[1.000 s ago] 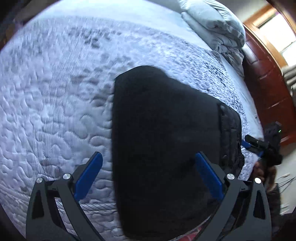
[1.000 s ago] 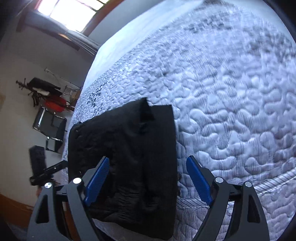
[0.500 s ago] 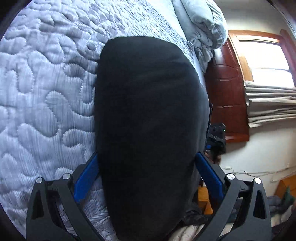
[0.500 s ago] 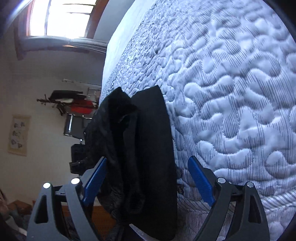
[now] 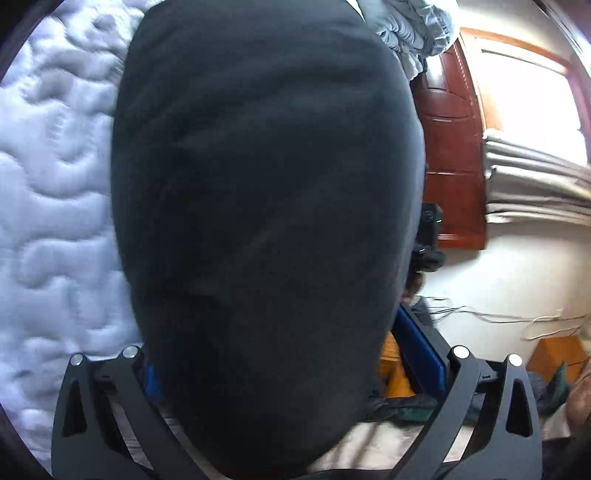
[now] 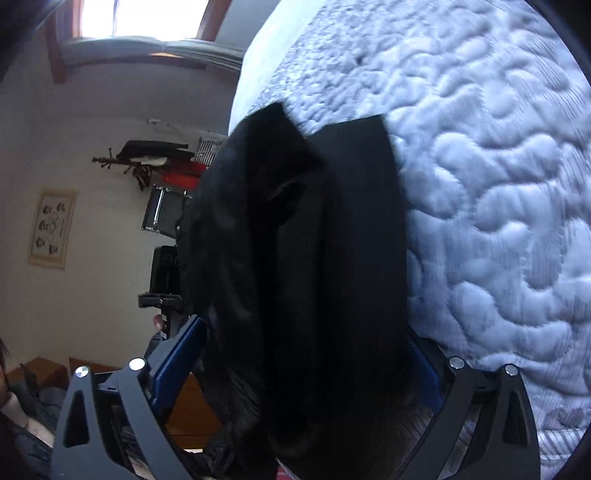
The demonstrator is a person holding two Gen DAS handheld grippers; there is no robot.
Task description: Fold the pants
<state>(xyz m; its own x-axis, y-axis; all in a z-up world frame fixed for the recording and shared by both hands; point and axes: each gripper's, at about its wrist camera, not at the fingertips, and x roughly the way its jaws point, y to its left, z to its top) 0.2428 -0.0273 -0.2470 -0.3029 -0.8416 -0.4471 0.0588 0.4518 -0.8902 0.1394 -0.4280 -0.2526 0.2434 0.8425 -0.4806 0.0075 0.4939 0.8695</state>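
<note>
A pale blue-white quilted mattress (image 6: 498, 184) fills one side of both wrist views, with a crumpled grey duvet (image 5: 410, 26) at its far end beside a reddish-brown wooden panel (image 5: 452, 155), folded grey window blinds (image 5: 535, 184), and a framed wall picture (image 6: 53, 229).

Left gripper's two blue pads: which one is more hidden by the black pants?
The quilt-side pad: only a sliver shows beside the pants. The door-side pad shows nearly whole.
</note>
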